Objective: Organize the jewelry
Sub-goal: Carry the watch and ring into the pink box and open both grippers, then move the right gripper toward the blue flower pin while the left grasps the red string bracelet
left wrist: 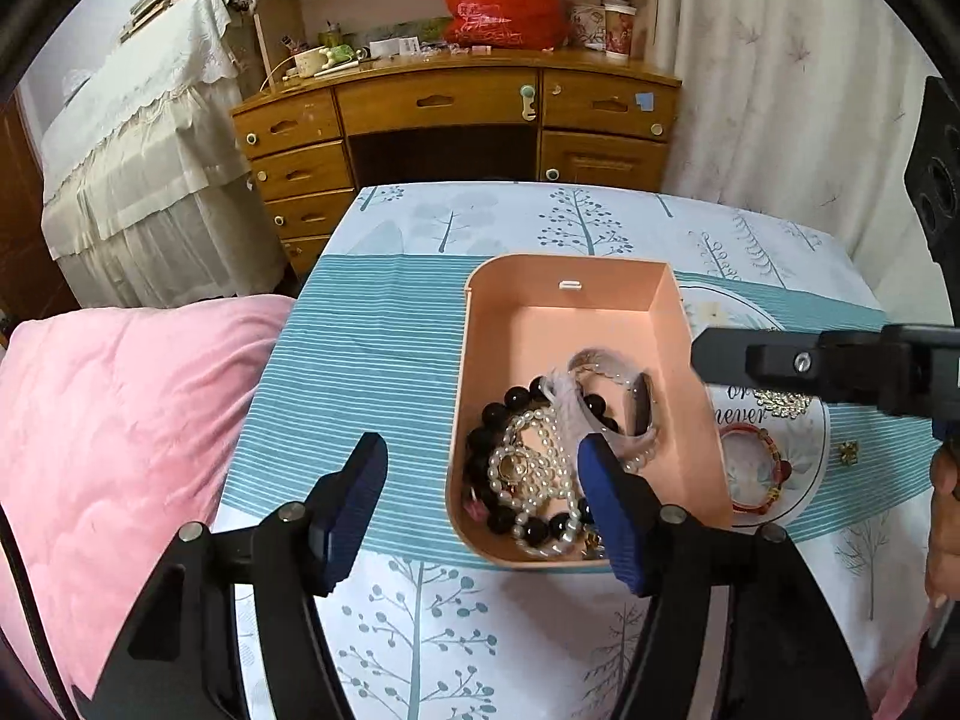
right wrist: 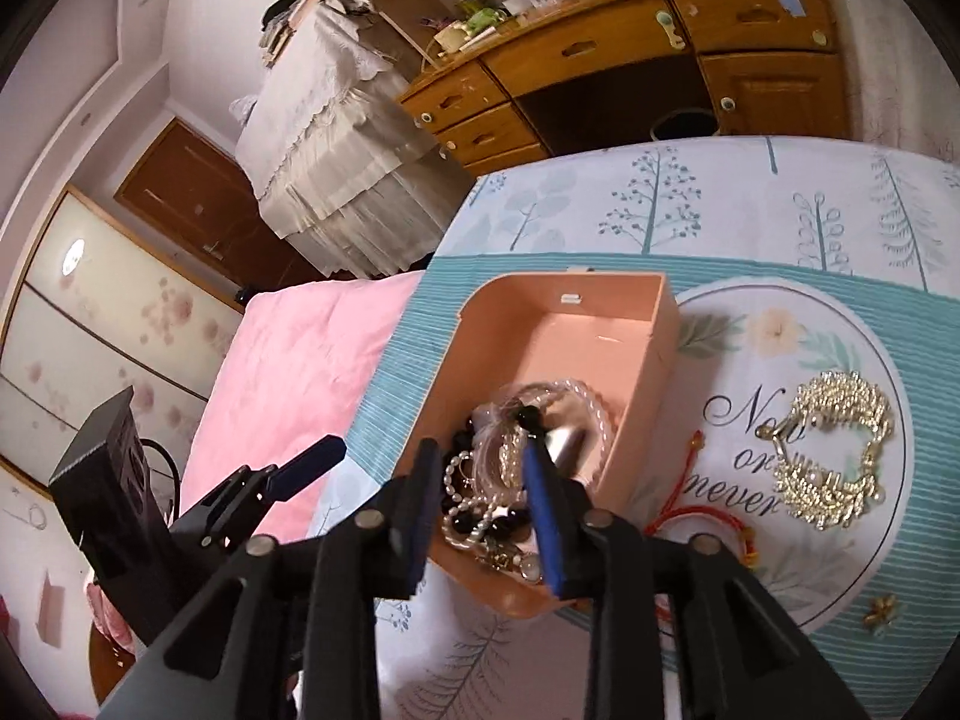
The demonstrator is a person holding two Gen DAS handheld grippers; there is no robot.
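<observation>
A pink open box [left wrist: 600, 312] [right wrist: 654, 324] sits on the tree-print tablecloth. Its near end holds a heap of black beads [left wrist: 498, 414], pearl strands [left wrist: 540, 468] and a clear bangle [left wrist: 600, 360]. My left gripper [left wrist: 486, 480] is open, its fingers astride the box's near left wall without pressing it. My right gripper [right wrist: 483, 474] hovers over the heap with the jaws partly apart and nothing pinched between them. On the cloth right of the box lie a gold bracelet [right wrist: 834, 450], a red cord bracelet [left wrist: 756, 468] [right wrist: 702, 516] and a small gold flower piece [left wrist: 848, 452] [right wrist: 879, 609].
A pink quilt [left wrist: 120, 420] lies beside the table's left edge. Beyond the far edge stands a wooden desk [left wrist: 456, 120] with a red bag [left wrist: 498, 0] on it. A white curtain [left wrist: 780, 90] hangs at the right. A person's hand [left wrist: 945, 516] shows at the right edge.
</observation>
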